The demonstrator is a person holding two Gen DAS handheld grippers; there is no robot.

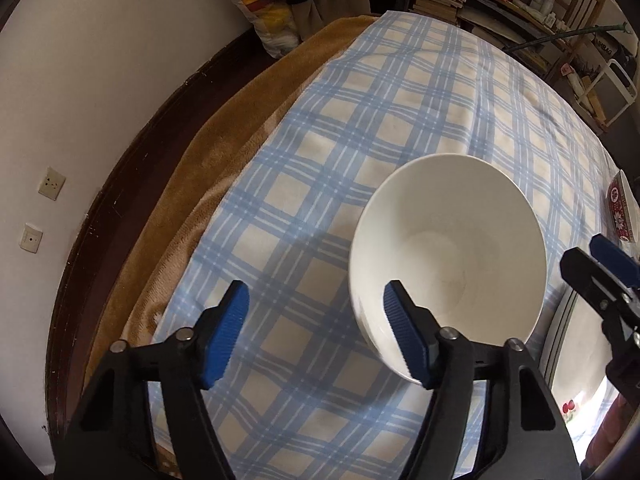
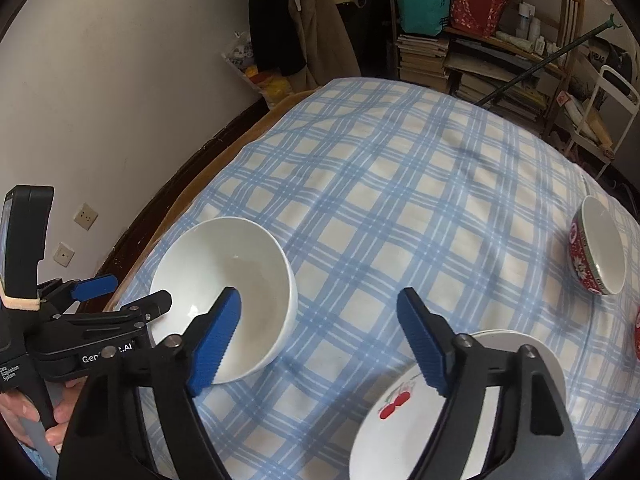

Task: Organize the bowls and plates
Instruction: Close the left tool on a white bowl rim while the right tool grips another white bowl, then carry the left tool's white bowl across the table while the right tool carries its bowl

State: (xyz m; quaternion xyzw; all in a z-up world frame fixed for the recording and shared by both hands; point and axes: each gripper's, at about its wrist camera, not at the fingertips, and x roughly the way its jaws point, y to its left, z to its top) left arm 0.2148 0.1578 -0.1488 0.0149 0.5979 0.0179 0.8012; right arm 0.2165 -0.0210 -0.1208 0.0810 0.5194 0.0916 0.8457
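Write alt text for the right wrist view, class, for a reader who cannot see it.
An open right claw hovers over a blue checked tablecloth, between a plain white bowl and a cherry-printed plate. The left claw is beside the bowl; a red patterned bowl lies tilted at right.

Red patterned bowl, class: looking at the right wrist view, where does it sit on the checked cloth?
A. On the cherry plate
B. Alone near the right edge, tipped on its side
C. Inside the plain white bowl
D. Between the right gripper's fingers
B: the red patterned bowl lies tilted, apart from the white bowl and the cherry plate.
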